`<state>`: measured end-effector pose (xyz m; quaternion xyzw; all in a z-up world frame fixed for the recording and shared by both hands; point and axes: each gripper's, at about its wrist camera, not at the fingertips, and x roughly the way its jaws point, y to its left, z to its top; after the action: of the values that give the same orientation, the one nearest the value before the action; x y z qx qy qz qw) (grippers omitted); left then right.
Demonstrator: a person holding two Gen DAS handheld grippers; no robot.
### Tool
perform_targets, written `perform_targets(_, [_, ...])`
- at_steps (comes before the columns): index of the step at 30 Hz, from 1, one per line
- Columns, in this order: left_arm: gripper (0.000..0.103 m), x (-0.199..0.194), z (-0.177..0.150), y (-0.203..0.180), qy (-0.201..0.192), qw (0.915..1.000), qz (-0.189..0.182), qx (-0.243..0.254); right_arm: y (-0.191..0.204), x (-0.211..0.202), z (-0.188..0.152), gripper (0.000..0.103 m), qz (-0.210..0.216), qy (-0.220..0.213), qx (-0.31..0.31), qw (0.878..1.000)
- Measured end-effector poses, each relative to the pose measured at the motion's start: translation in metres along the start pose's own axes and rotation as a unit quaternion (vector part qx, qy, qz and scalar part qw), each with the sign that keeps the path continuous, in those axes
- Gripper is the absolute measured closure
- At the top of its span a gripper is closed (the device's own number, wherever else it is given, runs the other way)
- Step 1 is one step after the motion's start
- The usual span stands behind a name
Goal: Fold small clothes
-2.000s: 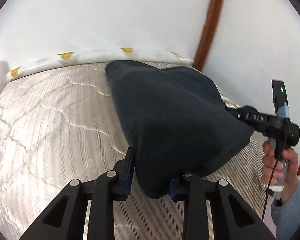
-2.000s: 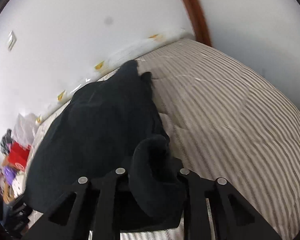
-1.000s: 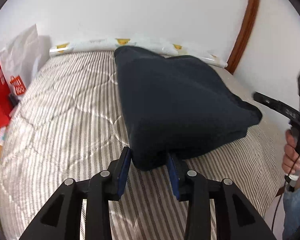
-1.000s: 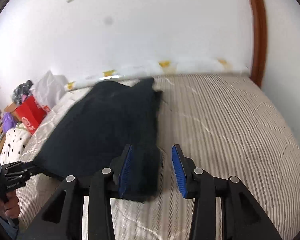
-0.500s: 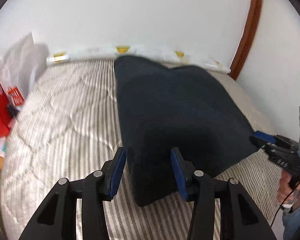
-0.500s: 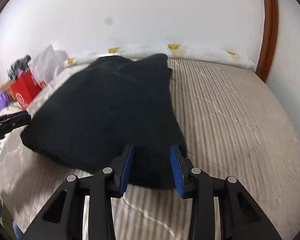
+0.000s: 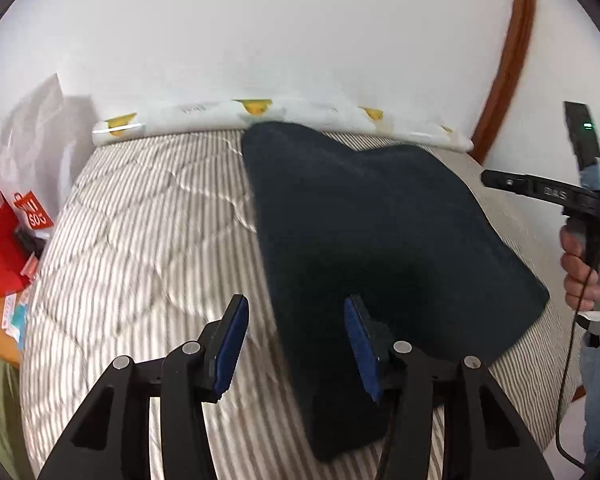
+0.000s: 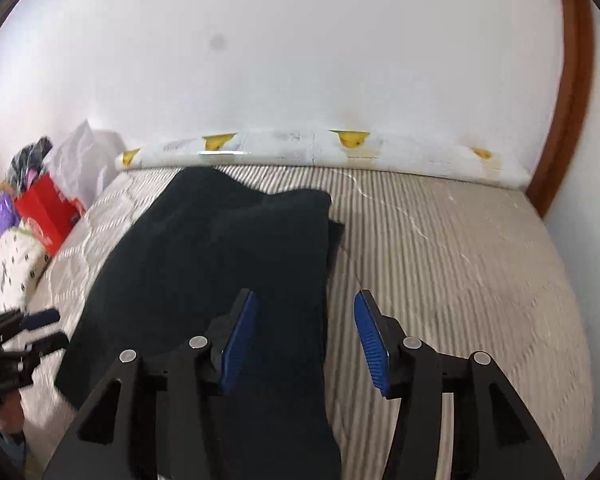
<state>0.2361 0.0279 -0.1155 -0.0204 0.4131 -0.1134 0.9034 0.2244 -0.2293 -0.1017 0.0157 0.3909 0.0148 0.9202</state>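
The dark navy garment (image 7: pixel 372 232) lies flat on the striped bed (image 7: pixel 140 240), apparently doubled over once, its far end touching the patterned bolster (image 7: pixel 260 118) at the wall. The left gripper (image 7: pixel 296 344) has just been opening; its blue pads stand apart, the garment's near left edge passing between them at 6 o'clock without being pressed. The right gripper (image 8: pixel 304 340) has likewise just been opening, pads apart over the garment's near right edge, and nothing is clamped. By my judgement one fold is laid and both corners are released; at least a further fold to a compact bundle, and perhaps some smoothing, seems left. The garment's near corner at 5 o'clock in the left view sits close to the bed's front edge, so little margin remains there. Bare bed is open at 9 o'clock in the left view and at 3 o'clock in the right view; red bags (image 7: pixel 4 240) crowd the floor beyond the bed's left side.
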Motion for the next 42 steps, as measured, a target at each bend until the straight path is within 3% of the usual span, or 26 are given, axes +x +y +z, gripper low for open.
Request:
perform_targets(6, [0.051,0.016,0.028,0.013,-0.003,0.9999,0.016,0.0,-0.022,0.061,0.038,0.052,0.031,0.034,0.063,0.997])
perform_targets(14, [0.051,0.043,0.044,0.022,0.009,0.9998,0.017,0.003,-0.038,0.125,0.048,0.052,0.063,0.076,0.128,0.987])
perform_targets(15, [0.051,0.047,0.044,0.023,0.011,0.9998,0.017,0.002,-0.04,0.13,0.049,0.054,0.069,0.08,0.133,0.985])
perform_targets(18, [0.051,0.054,0.043,0.022,0.017,0.9997,0.017,0.003,-0.036,0.133,0.053,0.088,0.097,0.076,0.118,0.985])
perform_targets(21, [0.051,0.055,0.042,0.022,0.019,0.9998,0.011,-0.002,-0.036,0.114,0.061,0.09,0.086,0.023,0.077,0.993])
perform_targets(26, [0.05,0.053,0.04,0.018,0.025,0.9996,0.014,0.0,-0.047,0.131,0.058,0.087,0.068,0.057,0.098,0.991])
perform_targets(28, [0.05,0.051,0.039,0.017,0.027,0.9995,0.014,0.002,-0.045,0.121,0.057,0.074,0.042,0.055,0.083,0.994])
perform_targets(30, [0.05,0.049,0.037,0.016,0.026,0.9995,0.016,0.004,-0.045,0.102,0.056,0.071,0.018,0.042,0.078,0.996])
perform_targets(33, [0.049,0.047,0.037,0.015,0.027,0.9995,0.014,-0.003,-0.041,0.077,0.048,0.067,0.021,0.044,0.062,0.997])
perform_targets(37, [0.049,0.046,0.036,0.012,0.029,0.9996,0.002,-0.007,-0.032,0.053,0.022,0.053,0.041,0.052,0.042,0.997])
perform_targets(42, [0.048,0.044,0.032,0.009,0.031,0.9995,-0.008,0.005,-0.026,0.044,-0.017,0.054,0.053,0.069,0.055,0.995])
